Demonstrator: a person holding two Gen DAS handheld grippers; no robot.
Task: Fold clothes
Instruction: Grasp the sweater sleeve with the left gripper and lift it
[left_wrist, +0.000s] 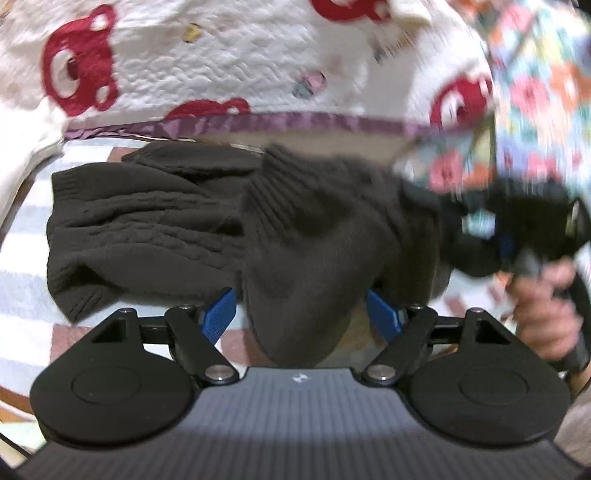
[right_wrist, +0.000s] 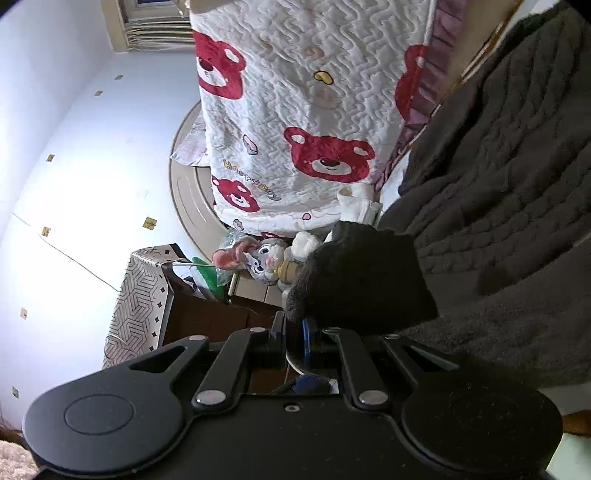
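- Left gripper, jaws apart, straddles a hanging fold of the dark brown knit sweater without pinching it.
- Right gripper, at three o'clock, is clamped on the sweater's edge, lifting it off the striped bed for folding.

One dark knitted sweater across the middle of the left view. Two tools: the left tool at lower centre, the right tool at right. One bear-print quilt up top, one plush rabbit mid-frame, right view.

Rumpled dark knit sweater, partly lifted
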